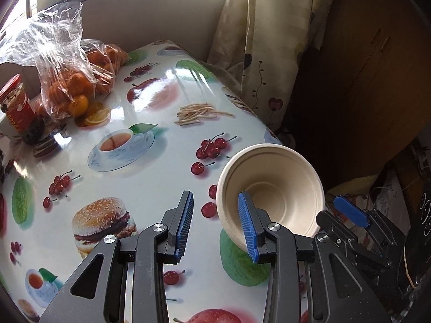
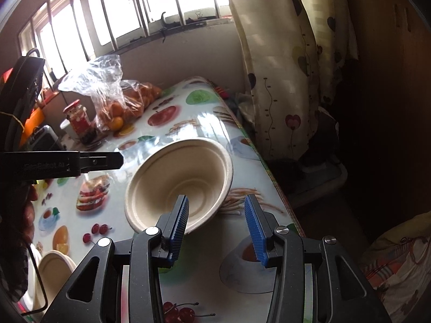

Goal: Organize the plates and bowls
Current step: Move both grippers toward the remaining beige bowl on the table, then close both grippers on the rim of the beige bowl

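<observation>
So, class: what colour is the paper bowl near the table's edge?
The paper bowl is plain beige, unpatterned; the right wrist view shows it best.

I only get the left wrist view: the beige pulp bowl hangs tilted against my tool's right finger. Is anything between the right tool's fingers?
Observer: No. In the right wrist view the right tool has only the fruit-printed glossy tablecloth showing between its blue pads. Its left finger overlaps the inside of the beige pulp bowl. I cannot tell what is bearing the bowl.
Operator: Any other dishes in sight?
Observer: Yes. A second beige pulp dish shows at the lower left of that view, right behind a thin black wire.
</observation>
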Demonstrator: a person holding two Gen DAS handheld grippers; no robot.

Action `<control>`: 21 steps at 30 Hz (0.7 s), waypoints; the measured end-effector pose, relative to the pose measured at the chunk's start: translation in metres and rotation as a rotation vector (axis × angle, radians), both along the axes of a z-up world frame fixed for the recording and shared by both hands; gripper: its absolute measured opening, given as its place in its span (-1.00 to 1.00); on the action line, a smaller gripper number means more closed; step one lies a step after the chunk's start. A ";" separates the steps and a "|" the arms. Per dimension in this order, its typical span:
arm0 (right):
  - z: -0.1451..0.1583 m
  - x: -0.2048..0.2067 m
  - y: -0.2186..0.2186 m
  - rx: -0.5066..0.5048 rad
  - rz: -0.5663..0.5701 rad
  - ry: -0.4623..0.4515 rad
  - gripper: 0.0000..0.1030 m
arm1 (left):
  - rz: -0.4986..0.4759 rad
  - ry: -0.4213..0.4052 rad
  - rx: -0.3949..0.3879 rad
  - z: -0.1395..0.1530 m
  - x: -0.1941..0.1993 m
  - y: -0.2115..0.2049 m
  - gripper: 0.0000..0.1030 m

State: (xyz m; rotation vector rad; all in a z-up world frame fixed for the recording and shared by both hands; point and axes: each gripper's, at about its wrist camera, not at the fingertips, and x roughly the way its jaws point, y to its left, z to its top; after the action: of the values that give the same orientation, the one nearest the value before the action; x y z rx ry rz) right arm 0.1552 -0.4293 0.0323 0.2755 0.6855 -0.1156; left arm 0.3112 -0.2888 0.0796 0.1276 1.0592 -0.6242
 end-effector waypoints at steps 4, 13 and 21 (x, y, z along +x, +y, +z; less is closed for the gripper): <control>-0.004 0.003 -0.002 0.010 -0.004 0.005 -0.18 | 0.002 0.018 0.005 -0.008 0.004 -0.004 -0.30; -0.010 0.009 -0.005 0.021 -0.001 0.016 -0.40 | 0.010 0.051 0.004 -0.020 0.013 -0.007 -0.36; -0.013 0.013 -0.005 0.037 0.002 0.015 -0.50 | 0.009 0.069 0.005 -0.026 0.016 -0.010 -0.52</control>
State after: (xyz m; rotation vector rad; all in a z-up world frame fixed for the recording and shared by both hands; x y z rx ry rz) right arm 0.1683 -0.4343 0.0194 0.3099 0.7029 -0.1036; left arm 0.3271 -0.2992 0.0535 0.1063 1.1280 -0.6213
